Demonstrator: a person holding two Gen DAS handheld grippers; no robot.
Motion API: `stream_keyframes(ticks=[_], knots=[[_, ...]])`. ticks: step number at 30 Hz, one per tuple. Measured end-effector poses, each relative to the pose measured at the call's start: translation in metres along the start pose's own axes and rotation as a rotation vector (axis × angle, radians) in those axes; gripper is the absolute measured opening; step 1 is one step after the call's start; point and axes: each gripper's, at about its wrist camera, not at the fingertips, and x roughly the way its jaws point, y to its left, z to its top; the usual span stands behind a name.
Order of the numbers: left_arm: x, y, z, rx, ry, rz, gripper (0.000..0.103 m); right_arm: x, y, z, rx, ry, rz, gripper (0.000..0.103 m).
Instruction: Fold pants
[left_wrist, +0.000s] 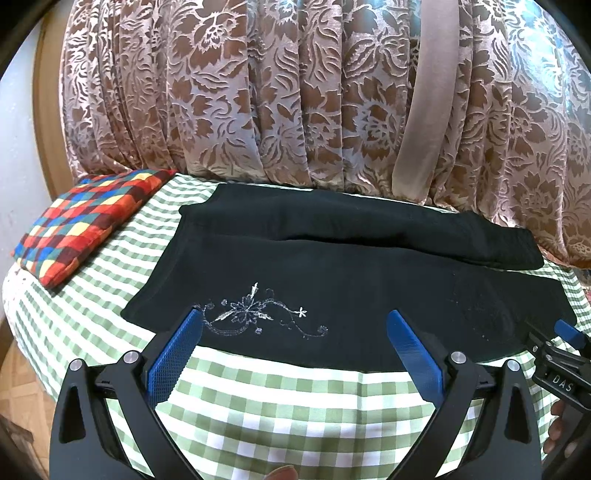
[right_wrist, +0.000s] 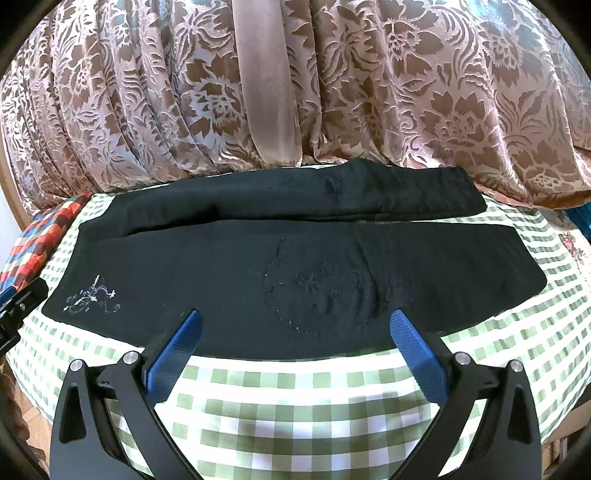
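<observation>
The black pants (left_wrist: 332, 280) are laid lengthwise across the middle of both frames on the green-checked cloth (left_wrist: 280, 406), the far edge already rolled over into a thick band along the upper part. The left gripper (left_wrist: 293, 326) is held spread wide over the near hem, nothing gripped; the right gripper (right_wrist: 295, 325) is likewise wide open and empty at the same hem.

A slip is possible here: if only the top layer is pinched, the lower layer could be left behind and the fold dragged crooked. The checked cloth could also be caught with the hem, since it lies directly underneath.

The white embroidery (left_wrist: 255, 317) is seen large between the fingers in the left view, along with the patchwork cushion (left_wrist: 85, 225) at upper left. A faint stitched outline (right_wrist: 325, 291) is revealed only in the right view.
</observation>
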Motion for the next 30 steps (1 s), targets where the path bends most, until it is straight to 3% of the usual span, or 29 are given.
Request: stream_keyframes(ticks=[11, 14, 18, 22, 27, 30], knots=[[0.02, 0.008, -0.007, -0.024, 0.066, -0.019, 0.099, 0.009, -0.003, -0.001, 0.015, 0.027, 0.022, 0.101], [0.031, 0.02, -0.013, -0.074, 0.107, -0.069, 0.099, 0.011, -0.007, -0.001, 0.036, 0.037, 0.053, 0.101], [0.054, 0.056, -0.022, -0.224, 0.188, -0.171, 0.099, 0.015, -0.02, -0.003, 0.069, 0.074, 0.149, 0.101], [0.071, 0.098, -0.031, -0.357, 0.238, -0.171, 0.099, 0.019, -0.062, -0.011, 0.19, 0.129, 0.238, 0.101], [0.094, 0.147, -0.036, -0.512, 0.279, -0.137, 0.099, 0.016, -0.143, -0.023, 0.421, 0.143, 0.261, 0.101], [0.104, 0.165, -0.035, -0.583, 0.275, -0.154, 0.099, 0.009, -0.201, -0.028, 0.59, 0.111, 0.239, 0.101]])
